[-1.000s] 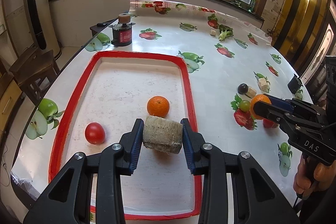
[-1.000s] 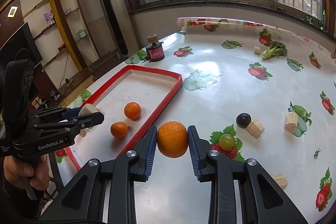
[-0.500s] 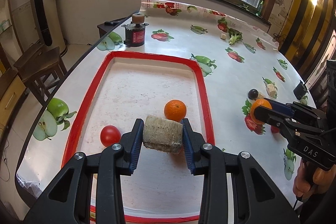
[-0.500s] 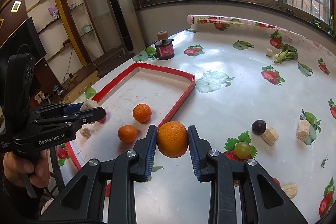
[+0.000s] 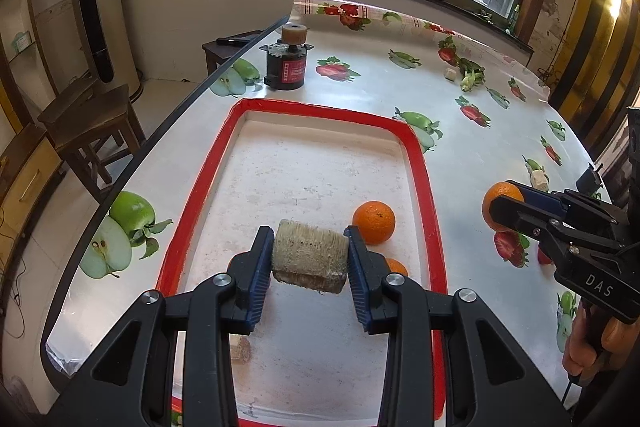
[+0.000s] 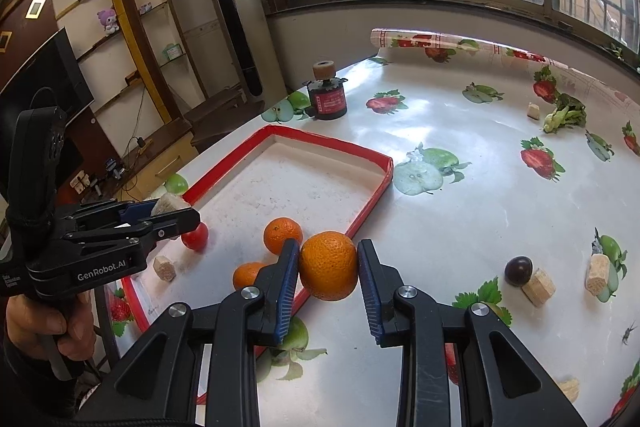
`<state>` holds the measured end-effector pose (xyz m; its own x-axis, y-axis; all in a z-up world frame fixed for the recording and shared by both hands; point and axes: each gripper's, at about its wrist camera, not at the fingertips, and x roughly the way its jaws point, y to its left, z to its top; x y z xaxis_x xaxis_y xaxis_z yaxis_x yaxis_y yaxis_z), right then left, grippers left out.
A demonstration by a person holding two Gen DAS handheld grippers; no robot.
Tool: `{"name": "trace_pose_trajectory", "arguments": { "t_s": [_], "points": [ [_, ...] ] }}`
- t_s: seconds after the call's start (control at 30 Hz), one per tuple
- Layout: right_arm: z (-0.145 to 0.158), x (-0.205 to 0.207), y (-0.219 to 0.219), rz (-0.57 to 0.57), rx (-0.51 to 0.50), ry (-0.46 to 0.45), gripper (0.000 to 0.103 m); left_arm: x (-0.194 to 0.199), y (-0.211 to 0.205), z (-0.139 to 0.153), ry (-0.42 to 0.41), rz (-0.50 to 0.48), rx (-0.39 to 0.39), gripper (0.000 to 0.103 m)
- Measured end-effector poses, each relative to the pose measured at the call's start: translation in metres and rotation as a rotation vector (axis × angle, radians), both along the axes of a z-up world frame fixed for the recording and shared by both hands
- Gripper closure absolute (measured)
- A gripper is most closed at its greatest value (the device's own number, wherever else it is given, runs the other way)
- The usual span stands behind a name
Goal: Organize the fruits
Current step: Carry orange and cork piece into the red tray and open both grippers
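Observation:
My left gripper [image 5: 309,261] is shut on a beige fibrous block [image 5: 310,255], held above the near part of the red-rimmed tray [image 5: 416,151]. In the tray lie an orange [image 5: 373,222], a second orange [image 5: 396,266] half hidden behind the right finger, and a small beige chunk [image 5: 239,349]. My right gripper [image 6: 328,277] is shut on a large orange [image 6: 329,265], above the tray's right rim [image 6: 370,203]. The right wrist view also shows two oranges [image 6: 282,235] [image 6: 249,274], a red tomato [image 6: 196,235] and a beige chunk [image 6: 164,267] inside the tray.
On the fruit-print tablecloth right of the tray sit a dark plum [image 6: 518,269], beige chunks [image 6: 539,287] [image 6: 597,273], a green grape [image 6: 493,307] behind my finger, and a vegetable piece [image 6: 564,117] far back. A black-and-red cylinder [image 5: 287,67] stands beyond the tray. A wooden chair [image 5: 86,115] is left of the table.
Both grippers have moved sideways with their loads. The left one shifted left over the tray, so the tomato left its view. The right gripper carried its orange from the table to over the tray rim.

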<state>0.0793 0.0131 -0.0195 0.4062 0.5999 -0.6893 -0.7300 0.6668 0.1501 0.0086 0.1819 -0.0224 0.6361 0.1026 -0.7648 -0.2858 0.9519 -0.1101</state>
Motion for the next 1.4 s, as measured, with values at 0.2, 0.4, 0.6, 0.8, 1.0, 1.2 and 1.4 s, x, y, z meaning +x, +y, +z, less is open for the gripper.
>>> {"name": "trace_pose_trajectory", "arguments": {
  "t_s": [0.2, 0.4, 0.6, 0.8, 1.0, 1.2, 1.4],
  "points": [
    [-0.002, 0.007, 0.015, 0.014, -0.004, -0.002, 0.073, 0.004, 0.01, -0.003, 0.009, 0.013, -0.006, 0.07],
    [-0.001, 0.014, 0.026, 0.019, -0.003, -0.007, 0.073, 0.01, 0.019, 0.0, 0.003, 0.027, -0.004, 0.07],
    [0.002, 0.025, 0.038, 0.024, 0.009, -0.002, 0.073, 0.022, 0.031, 0.003, 0.0, 0.045, -0.003, 0.07],
    [0.001, 0.05, 0.063, 0.022, 0.017, 0.016, 0.073, 0.046, 0.045, -0.003, 0.017, 0.069, -0.004, 0.07],
    [-0.029, 0.058, 0.087, 0.043, -0.041, 0.06, 0.073, 0.059, 0.047, -0.026, 0.078, 0.074, -0.006, 0.07],
    [-0.05, 0.066, 0.093, 0.038, -0.069, 0.094, 0.073, 0.063, 0.044, -0.042, 0.122, 0.065, -0.012, 0.07],
    [-0.062, 0.07, 0.097, 0.039, -0.096, 0.116, 0.071, 0.069, 0.046, -0.057, 0.169, 0.068, -0.024, 0.07]
  ]
}}
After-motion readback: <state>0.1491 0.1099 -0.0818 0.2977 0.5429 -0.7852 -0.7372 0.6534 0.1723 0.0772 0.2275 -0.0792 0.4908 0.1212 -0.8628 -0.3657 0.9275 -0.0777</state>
